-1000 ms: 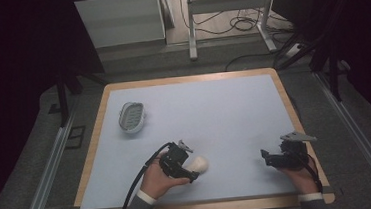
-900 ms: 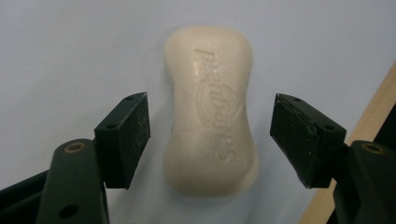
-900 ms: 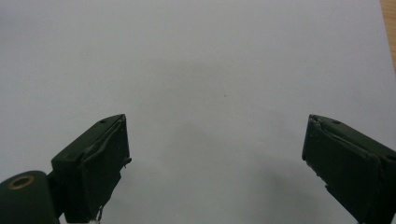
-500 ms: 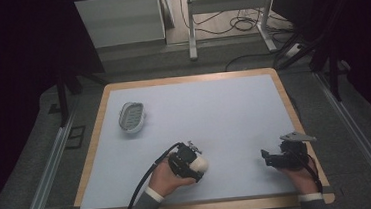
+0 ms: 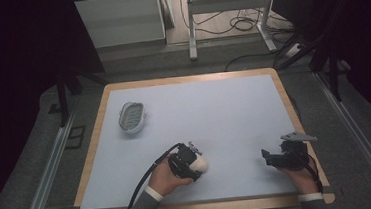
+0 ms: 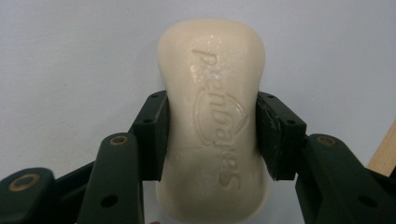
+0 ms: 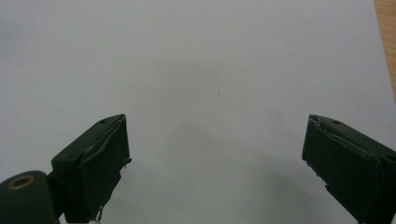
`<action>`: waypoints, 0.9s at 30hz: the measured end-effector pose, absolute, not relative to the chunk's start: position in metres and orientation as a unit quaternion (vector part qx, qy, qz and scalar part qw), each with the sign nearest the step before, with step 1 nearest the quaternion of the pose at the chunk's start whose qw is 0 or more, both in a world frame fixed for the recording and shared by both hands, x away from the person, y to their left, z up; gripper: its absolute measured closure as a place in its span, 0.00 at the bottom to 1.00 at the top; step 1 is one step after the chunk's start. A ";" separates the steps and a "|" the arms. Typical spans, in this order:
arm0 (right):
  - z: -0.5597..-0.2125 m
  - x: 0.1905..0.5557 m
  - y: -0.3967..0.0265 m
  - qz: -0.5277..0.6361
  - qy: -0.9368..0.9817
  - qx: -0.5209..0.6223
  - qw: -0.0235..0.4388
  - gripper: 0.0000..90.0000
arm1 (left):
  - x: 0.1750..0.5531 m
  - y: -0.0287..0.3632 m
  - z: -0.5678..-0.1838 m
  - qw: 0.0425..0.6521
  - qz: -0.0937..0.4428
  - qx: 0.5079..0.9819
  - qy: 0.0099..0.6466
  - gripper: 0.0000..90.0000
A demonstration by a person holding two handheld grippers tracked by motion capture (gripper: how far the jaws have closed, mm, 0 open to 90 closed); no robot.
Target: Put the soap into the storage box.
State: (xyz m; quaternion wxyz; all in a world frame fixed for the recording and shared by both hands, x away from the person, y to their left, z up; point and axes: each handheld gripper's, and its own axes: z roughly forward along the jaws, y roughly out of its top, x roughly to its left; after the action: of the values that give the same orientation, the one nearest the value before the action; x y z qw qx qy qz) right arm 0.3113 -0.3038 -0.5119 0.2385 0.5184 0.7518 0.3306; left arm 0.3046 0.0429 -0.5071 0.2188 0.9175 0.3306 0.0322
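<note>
A cream bar of soap with an embossed brand word lies on the pale blue mat, near its front edge in the high view. My left gripper has just been closing and is now shut on the soap, a pad pressing each long side. In the high view the left gripper sits at the front centre-left, held by a hand. Off at the front right, my right gripper rests low over the mat. Its jaws stand wide open with bare mat between them.
A white oval soap dish with a ribbed inside stands at the mat's left, well behind the left gripper. The mat lies on a wood-edged table. Metal rails run along both sides of the table.
The left hand slid slightly right toward the soap, and its jaws came in around the bar. The right gripper has kept still.
</note>
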 end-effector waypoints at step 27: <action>-0.513 0.312 -0.307 0.326 0.750 0.524 0.238 0.08 | 0.318 0.076 -0.484 0.264 0.037 0.896 0.356 0.55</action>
State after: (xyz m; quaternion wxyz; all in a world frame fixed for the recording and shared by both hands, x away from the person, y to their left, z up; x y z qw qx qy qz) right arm 0.3121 -0.3065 -0.5135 0.2380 0.5236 0.7502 0.3263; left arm 0.3180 0.0764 -0.4844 0.2639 0.8958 0.3556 0.0367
